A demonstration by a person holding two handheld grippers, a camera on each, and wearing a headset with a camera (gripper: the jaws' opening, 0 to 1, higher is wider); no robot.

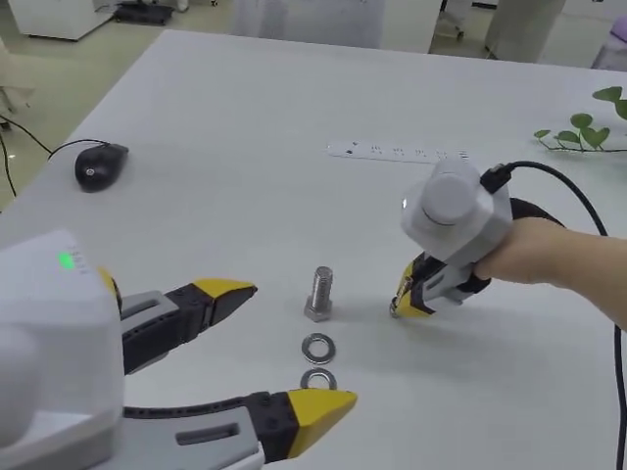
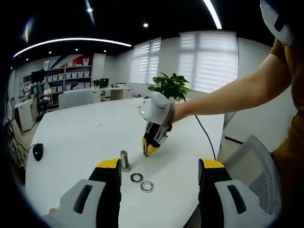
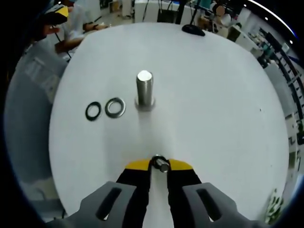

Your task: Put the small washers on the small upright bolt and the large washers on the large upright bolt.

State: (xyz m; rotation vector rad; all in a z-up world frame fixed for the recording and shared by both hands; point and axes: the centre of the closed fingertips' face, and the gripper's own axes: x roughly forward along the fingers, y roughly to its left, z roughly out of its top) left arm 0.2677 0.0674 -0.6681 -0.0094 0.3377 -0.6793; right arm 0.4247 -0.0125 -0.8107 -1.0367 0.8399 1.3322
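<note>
The large bolt (image 1: 319,292) (image 2: 125,160) (image 3: 144,89) stands upright on the white table (image 1: 245,147). Just in front of it lie two flat washers, one nearer the bolt (image 1: 317,347) (image 2: 137,177) (image 3: 115,107) and one farther from it (image 1: 317,378) (image 2: 147,186) (image 3: 93,110). To the right of the bolt my right gripper (image 1: 407,299) (image 2: 148,148) (image 3: 160,164) points down at the table, shut on a small bolt (image 3: 162,165) held between its yellow tips. At the bottom left my left gripper (image 1: 294,345) (image 2: 161,164) is open, apart from the washers, with nothing in it.
A black mouse (image 1: 101,164) with its cable lies at the far left. A white power strip (image 1: 397,152) lies behind the bolt. A plant (image 1: 588,132) sits at the table's right edge, and a grey chair (image 2: 256,161) stands beside the table.
</note>
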